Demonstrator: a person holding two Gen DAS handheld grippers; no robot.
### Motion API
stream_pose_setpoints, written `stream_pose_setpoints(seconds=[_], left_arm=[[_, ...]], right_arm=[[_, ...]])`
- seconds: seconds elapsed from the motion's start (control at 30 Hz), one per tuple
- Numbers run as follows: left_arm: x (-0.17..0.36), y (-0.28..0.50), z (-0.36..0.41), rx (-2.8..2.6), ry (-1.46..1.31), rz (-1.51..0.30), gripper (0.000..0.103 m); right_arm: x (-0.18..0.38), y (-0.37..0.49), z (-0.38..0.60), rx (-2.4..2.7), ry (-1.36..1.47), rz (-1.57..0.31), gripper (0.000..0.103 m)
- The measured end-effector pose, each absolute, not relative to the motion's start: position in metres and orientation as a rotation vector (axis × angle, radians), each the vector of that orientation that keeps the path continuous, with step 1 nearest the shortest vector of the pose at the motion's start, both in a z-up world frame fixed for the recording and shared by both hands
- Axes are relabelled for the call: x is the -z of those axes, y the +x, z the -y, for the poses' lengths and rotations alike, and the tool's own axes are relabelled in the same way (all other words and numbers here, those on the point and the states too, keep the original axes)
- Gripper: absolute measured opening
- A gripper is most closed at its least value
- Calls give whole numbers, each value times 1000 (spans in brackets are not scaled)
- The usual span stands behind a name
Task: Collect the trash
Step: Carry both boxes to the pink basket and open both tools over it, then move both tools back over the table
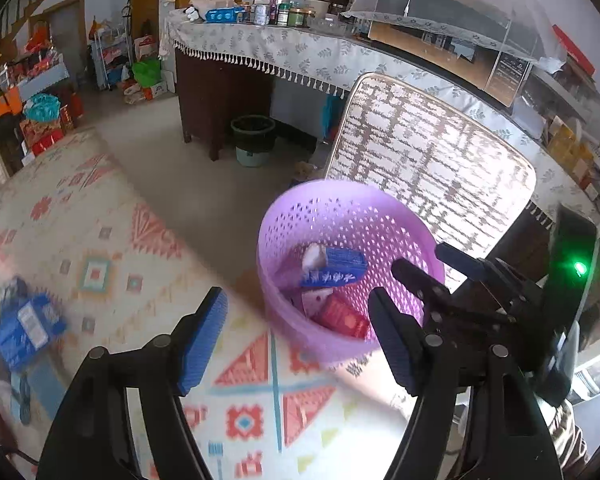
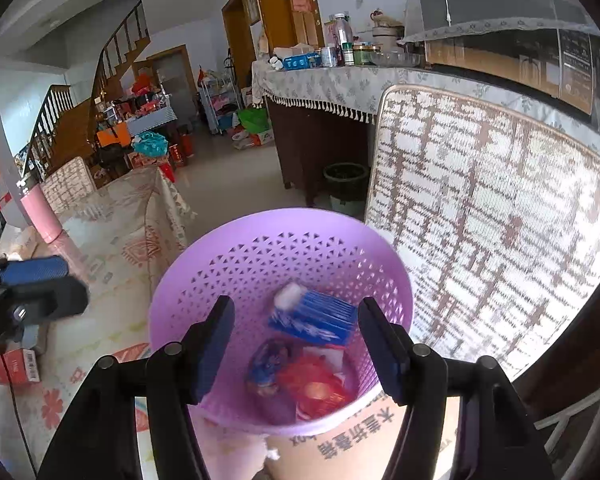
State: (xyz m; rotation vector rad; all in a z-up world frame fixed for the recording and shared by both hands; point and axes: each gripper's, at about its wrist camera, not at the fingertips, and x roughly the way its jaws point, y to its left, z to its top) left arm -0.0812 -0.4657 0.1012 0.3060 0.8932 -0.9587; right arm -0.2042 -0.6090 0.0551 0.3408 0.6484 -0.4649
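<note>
The purple basket (image 2: 280, 272) stands upright with its mouth facing up, at the near right edge of the counter (image 1: 112, 248), which is covered by a patterned cloth. Inside, a blue box (image 2: 314, 318) lies flat, its long axis running from near left to far right. A red packet (image 2: 316, 390) and a blue wrapper (image 2: 268, 364) lie nearer. A chair back (image 2: 500, 216) stands just right of the basket. A second blue box (image 1: 24, 330) lies on the counter at the far left, well apart from the basket. The right hand-held gripper (image 2: 296, 344) hovers over the basket, released and empty. The left hand-held gripper (image 1: 296, 332) is likewise released, holding nothing.
</note>
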Motion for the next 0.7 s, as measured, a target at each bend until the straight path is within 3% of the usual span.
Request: stream_pose_setpoints(seconds=[0.33,0.7], left_arm=[[-100,-93,366,922,266,-903,75],[-60,-6,230,640,152,-990,80]], right_arm=[[-62,-211,561,395,319,-661,73],[-55,-188,485,267,304,-720,76]])
